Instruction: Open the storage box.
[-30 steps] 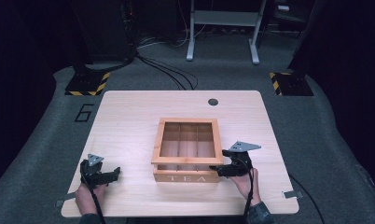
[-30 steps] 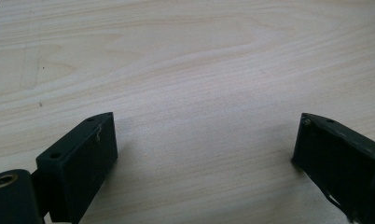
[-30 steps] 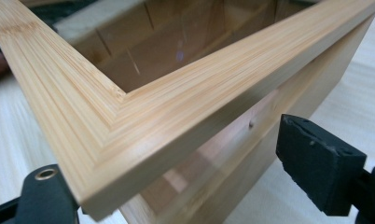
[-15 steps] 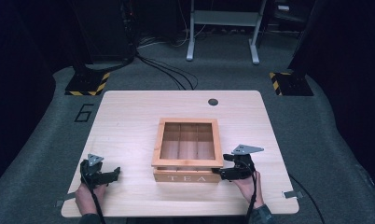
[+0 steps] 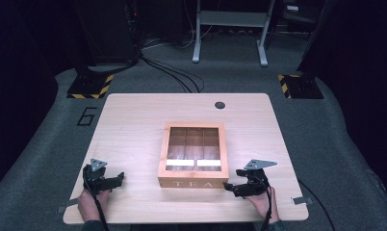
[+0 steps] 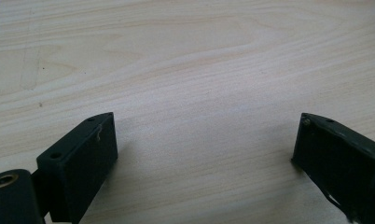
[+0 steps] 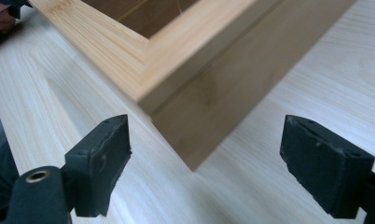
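Since the earlier frames the right tool [image 5: 232, 186] has dropped from beside the right edge of the tea box [image 5: 193, 155] to the worktop [image 5: 134, 120] near the box's front right corner, and its jaws have just been opening with nothing between them. In the right gripper view [image 7: 204, 172] those jaws stand wide apart, and the box corner [image 7: 176, 93] lies just ahead of the gap, close but not touched by either pad.

The left tool [image 5: 115, 179] has kept its place near the front left of the worktop, well apart from the box. In the left gripper view [image 6: 204, 154] its jaws are spread wide over bare wood [image 6: 185, 70], gripping nothing.

From the high view, the wooden box sits near the middle of the worktop, a little toward the person's side, with the word TEA on its front wall. Its lid is a wooden frame around a clear pane, lying shut, and dividers show through it. A small dark round hole [image 5: 219, 104] lies in the worktop behind the box. One hand [image 5: 91, 204] holds the left tool and the other hand [image 5: 263, 202] holds the right tool, both at the near edge.
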Demonstrator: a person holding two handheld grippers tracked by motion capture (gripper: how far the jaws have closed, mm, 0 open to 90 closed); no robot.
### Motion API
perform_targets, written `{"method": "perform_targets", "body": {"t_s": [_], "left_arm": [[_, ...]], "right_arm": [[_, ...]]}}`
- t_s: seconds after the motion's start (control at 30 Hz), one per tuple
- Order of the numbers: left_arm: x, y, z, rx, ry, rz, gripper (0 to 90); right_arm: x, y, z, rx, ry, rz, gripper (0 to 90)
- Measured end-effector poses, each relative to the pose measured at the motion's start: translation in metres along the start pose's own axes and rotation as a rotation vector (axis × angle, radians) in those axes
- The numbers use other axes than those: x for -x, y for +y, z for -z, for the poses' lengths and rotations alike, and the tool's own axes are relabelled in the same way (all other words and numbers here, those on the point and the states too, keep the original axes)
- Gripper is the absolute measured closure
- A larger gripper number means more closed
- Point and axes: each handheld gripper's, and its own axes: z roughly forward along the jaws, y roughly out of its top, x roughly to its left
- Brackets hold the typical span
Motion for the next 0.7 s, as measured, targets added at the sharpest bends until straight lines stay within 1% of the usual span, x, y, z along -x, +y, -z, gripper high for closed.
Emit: {"method": "perform_targets", "body": {"t_s": [0.07, 0.13, 0.2, 0.27, 0.37, 0.43, 0.53, 0.57, 0.6, 0.7], "left_arm": [[0.0, 0.0, 0.0, -0.001, 0.0, -0.001, 6.1], [0.0, 0.0, 0.0, -0.004, 0.0, -0.001, 6.0], [0.0, 0.0, 0.0, -0.003, 0.0, -0.001, 6.0], [0.0, 0.0, 0.0, -0.004, 0.001, -0.009, 6.0], [0.0, 0.0, 0.0, -0.004, 0.001, -0.009, 6.0], [0.0, 0.0, 0.001, -0.009, -0.002, -0.01, 6.0], [0.0, 0.0, 0.001, -0.009, -0.002, -0.01, 6.1], [0.0, 0.0, 0.001, -0.009, -0.002, -0.011, 6.1], [0.0, 0.0, 0.0, -0.004, 0.001, -0.009, 6.1], [0.0, 0.0, 0.0, -0.007, 0.001, -0.009, 6.0]], "right_arm": [[0.003, -0.005, 0.005, -0.002, -0.014, -0.004, 15.0], [0.008, -0.011, 0.01, 0.005, -0.022, -0.019, 14.8], [0.015, -0.017, 0.015, 0.013, -0.047, -0.029, 14.8], [0.021, -0.023, 0.021, 0.023, -0.065, -0.052, 14.7], [0.031, -0.031, 0.03, 0.021, -0.122, -0.059, 14.6], [0.039, -0.038, 0.036, 0.017, -0.171, -0.07, 14.7], [0.051, -0.047, 0.045, 0.02, -0.218, -0.094, 14.7], [0.056, -0.05, 0.048, 0.014, -0.234, -0.102, 14.6], [0.061, -0.053, 0.052, 0.017, -0.259, -0.106, 14.7], [0.071, -0.059, 0.057, 0.013, -0.297, -0.121, 14.5]]}}
